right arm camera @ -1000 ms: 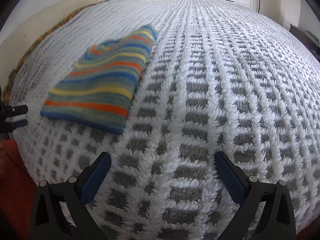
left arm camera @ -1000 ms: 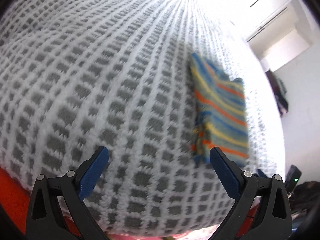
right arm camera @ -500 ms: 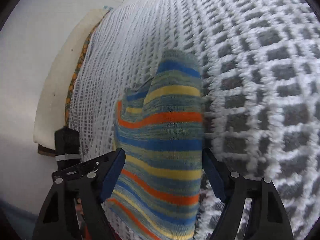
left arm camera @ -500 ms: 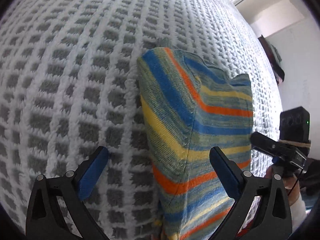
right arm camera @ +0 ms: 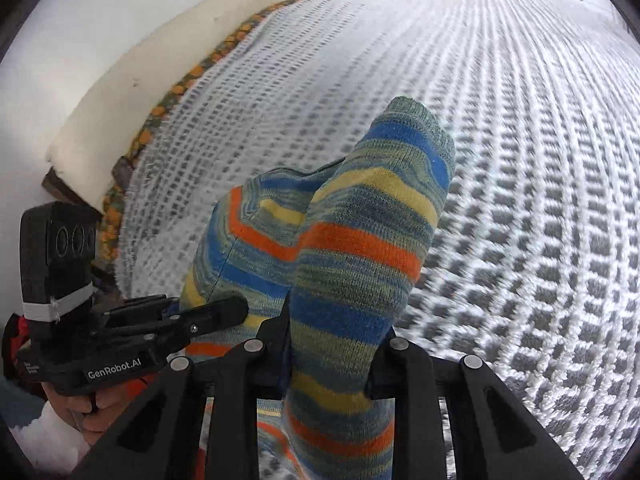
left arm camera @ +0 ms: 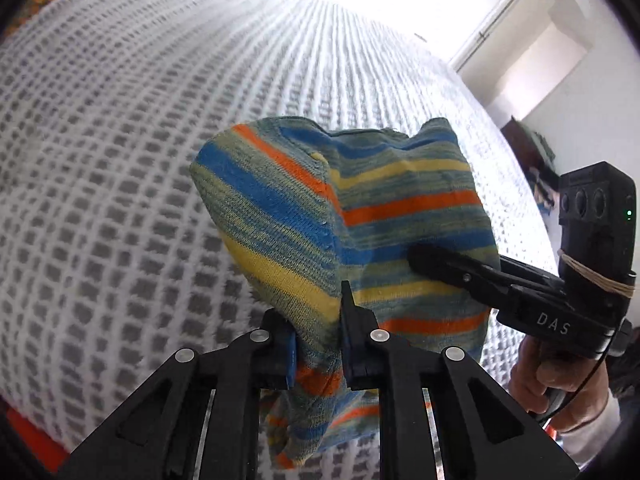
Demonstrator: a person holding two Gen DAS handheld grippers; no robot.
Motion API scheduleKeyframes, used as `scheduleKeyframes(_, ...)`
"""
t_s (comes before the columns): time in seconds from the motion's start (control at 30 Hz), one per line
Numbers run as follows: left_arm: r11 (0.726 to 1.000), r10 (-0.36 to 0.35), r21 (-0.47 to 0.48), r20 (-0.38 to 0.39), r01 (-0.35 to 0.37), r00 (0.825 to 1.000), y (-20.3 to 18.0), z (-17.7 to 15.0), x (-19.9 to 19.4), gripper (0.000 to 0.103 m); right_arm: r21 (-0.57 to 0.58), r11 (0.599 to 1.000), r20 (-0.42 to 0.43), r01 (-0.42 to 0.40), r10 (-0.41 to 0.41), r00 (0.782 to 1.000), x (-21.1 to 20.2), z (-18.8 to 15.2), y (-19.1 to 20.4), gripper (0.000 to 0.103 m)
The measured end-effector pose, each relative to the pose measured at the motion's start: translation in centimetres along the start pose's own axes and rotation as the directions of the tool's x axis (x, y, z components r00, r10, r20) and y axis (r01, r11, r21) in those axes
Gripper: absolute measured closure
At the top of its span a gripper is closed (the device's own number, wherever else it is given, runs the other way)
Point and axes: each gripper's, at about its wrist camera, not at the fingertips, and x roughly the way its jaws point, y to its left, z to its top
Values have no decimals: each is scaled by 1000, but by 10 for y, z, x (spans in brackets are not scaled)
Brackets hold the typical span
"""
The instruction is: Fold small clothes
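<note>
Both claws, left claw (left arm camera: 316,344) and right claw (right arm camera: 328,360), just closed on the striped knit garment (left arm camera: 360,216), now raised off the white-and-grey checked bedspread (left arm camera: 120,160); keep both corners level.

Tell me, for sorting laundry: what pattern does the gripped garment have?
The striped knit garment has blue, orange, yellow and grey-green stripes, clearest in the right wrist view.
</note>
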Motion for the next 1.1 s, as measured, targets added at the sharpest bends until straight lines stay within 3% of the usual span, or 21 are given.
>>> scheduleKeyframes(0.13, 999, 31, -44, 159, -24, 987, 33, 22, -85, 88, -118, 986, 44, -116, 122, 992, -18, 36, 63, 77)
scheduleKeyframes(0.2, 997, 61, -65, 196, -50, 979, 43, 38, -91, 86, -155, 976, 54, -150, 160, 986, -14, 56, 88, 77)
scheduleKeyframes(0.27, 987, 145, -108, 230, -123, 962, 42, 48, -70, 76, -185, 971, 51, -154, 166, 985, 1, 74, 100, 73)
scheduleKeyframes(0.3, 975, 214, -121, 256, -189, 943, 42, 45, -54, 61, -182, 973, 40, -141, 151, 988, 12, 81, 100, 62)
scheduleKeyframes(0.33, 955, 293, -120, 276, -270, 915, 51, 41, -45, 38, -173, 981, 31, -91, 98, 995, 25, 87, 97, 53)
scheduleKeyframes(0.37, 932, 363, -118, 275, -343, 890, 57, 34, -36, 29, -163, 987, 35, -1, 7, 999, 33, 90, 92, 29)
scheduleKeyframes(0.4, 909, 416, -109, 257, -402, 872, 60, 22, -26, 25, -152, 985, 52, 85, -78, 996, 35, 89, 87, 21)
scheduleKeyframes(0.47, 891, 453, -76, 228, -449, 862, 65, -3, -17, 23, -127, 979, 79, 158, -149, 986, 23, 77, 73, 20)
scheduleKeyframes(0.5, 883, 467, -57, 223, -467, 856, 65, -17, -16, 20, -126, 977, 83, 173, -163, 983, 16, 68, 68, 15)
scheduleKeyframes(0.57, 857, 509, -32, 218, -515, 833, 57, -46, -10, 14, -159, 957, 94, 241, -228, 969, -1, 42, 61, 8)
scheduleKeyframes(0.63, 834, 539, -14, 226, -551, 811, 40, -70, -5, 7, -203, 929, 97, 310, -296, 950, -12, 15, 60, 8)
scheduleKeyframes(0.73, 824, 547, 27, 224, -566, 807, 9, -98, -11, 4, -196, 924, 70, 329, -321, 944, -25, -34, 66, 8)
scheduleKeyframes(0.9, 830, 543, 19, 198, -557, 816, -20, -117, -29, 4, -117, 923, 57, 367, -363, 930, -36, -103, 82, 8)
scheduleKeyframes(1.0, 832, 545, 35, 132, -553, 828, -29, -121, -36, 4, -104, 933, 39, 346, -344, 938, -45, -124, 96, 8)
scheduleKeyframes(1.1, 844, 534, 21, 64, -536, 843, -29, -120, -44, 4, -169, 920, 16, 355, -357, 934, -49, -135, 114, 8)
